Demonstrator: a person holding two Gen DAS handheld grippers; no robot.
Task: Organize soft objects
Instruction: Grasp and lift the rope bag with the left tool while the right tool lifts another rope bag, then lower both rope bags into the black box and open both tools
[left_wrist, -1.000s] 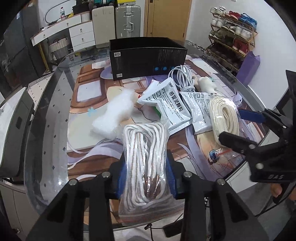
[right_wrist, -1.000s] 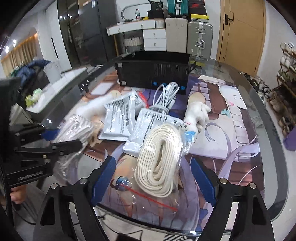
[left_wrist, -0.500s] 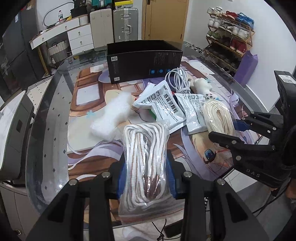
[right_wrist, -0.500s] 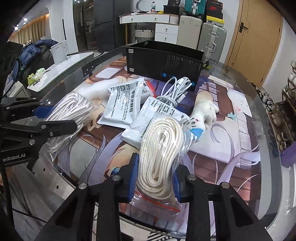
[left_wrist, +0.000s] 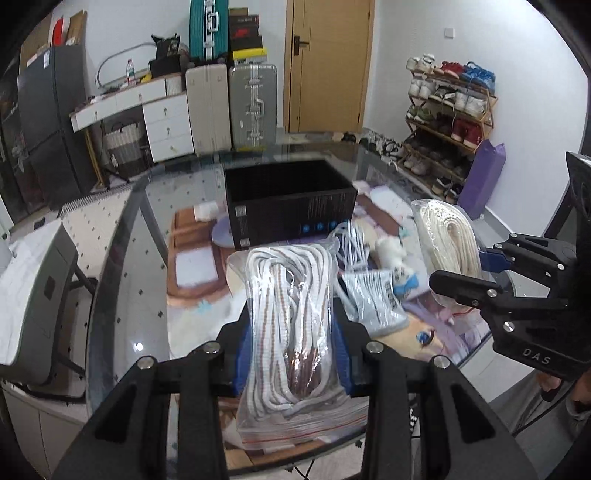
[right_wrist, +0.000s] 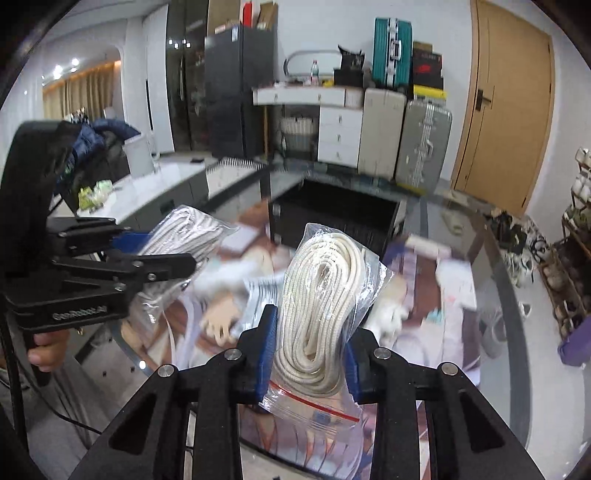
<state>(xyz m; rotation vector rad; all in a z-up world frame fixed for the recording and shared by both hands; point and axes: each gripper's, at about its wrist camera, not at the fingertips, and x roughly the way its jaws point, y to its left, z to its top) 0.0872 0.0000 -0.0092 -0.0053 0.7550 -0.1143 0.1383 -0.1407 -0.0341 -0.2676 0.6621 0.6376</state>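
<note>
My left gripper (left_wrist: 291, 350) is shut on a clear bag of white and brown rope (left_wrist: 291, 321) and holds it above the glass table (left_wrist: 122, 295). My right gripper (right_wrist: 308, 350) is shut on a clear bag of cream rope (right_wrist: 321, 306), also lifted off the table. Each gripper shows in the other's view: the right gripper (left_wrist: 480, 269) with the cream rope bag (left_wrist: 448, 236), and the left gripper (right_wrist: 155, 254) with the white and brown rope bag (right_wrist: 181, 236). A black open box (left_wrist: 288, 206) stands at the table's middle, beyond both bags.
On the table lie foil sachets (left_wrist: 373, 299), a coil of white cable (left_wrist: 351, 236) and a white plush toy (left_wrist: 389, 251). Suitcases (left_wrist: 251, 103), a drawer unit (left_wrist: 166, 122) and a shoe rack (left_wrist: 443, 122) stand behind the table.
My right gripper closed on the cream rope bag and lifted it. Both grippers rose with their bags, and the view now looks over the table toward the black box.
</note>
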